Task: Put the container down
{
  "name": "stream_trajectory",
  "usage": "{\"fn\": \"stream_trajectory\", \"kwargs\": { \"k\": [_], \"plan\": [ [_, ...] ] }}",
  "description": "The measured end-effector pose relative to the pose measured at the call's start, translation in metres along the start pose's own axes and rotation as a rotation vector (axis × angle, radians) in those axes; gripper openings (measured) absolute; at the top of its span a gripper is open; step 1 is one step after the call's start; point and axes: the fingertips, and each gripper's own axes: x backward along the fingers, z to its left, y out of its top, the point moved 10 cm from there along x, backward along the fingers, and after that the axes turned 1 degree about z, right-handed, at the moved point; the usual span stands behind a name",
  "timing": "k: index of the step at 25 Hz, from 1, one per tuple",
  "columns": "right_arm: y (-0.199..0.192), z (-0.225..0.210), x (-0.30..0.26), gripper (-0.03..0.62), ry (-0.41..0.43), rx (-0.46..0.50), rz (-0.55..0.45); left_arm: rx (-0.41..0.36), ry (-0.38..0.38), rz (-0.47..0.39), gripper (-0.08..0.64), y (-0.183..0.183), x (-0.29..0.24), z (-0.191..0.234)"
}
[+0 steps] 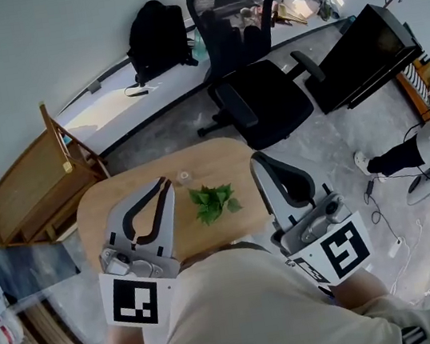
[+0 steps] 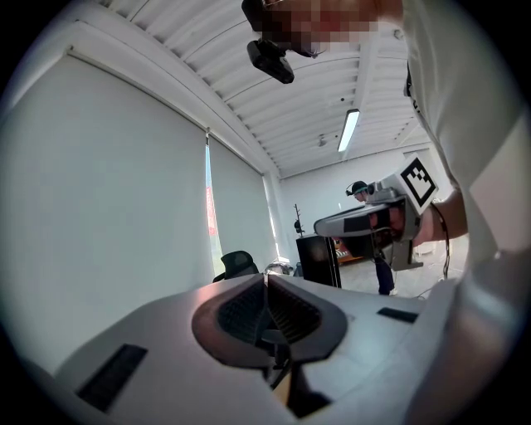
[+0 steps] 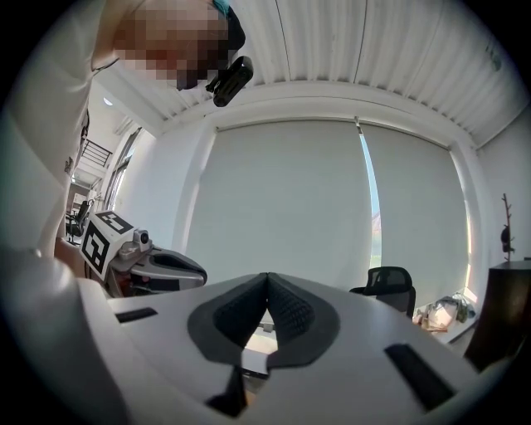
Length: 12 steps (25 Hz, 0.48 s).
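Though it shows only as a small, pale, see-through shape, the container (image 1: 184, 178) looks light, rigid and smooth-walled. I judge it would slip from a loose pinch and is best taken across its sides, low down. It stands on the wooden tabletop (image 1: 115, 203), just beyond the green leaves (image 1: 214, 202), and nothing holds it. The left gripper (image 1: 164, 186) and right gripper (image 1: 256, 158) sit to either side of it in the head view, neither touching it, each with its fingers pressed together on nothing
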Motion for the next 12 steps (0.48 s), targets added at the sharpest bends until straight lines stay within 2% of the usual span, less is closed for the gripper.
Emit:
{"fn": "stream_trajectory", "kwargs": {
  "k": [12],
  "plan": [
    [-0.0017, 0.0022, -0.0008, -0.005, 0.017, 0.001, 0.009, 0.02, 0.017, 0.014, 0.015, 0.0008, 0.0073, 0.0008]
  ]
}}
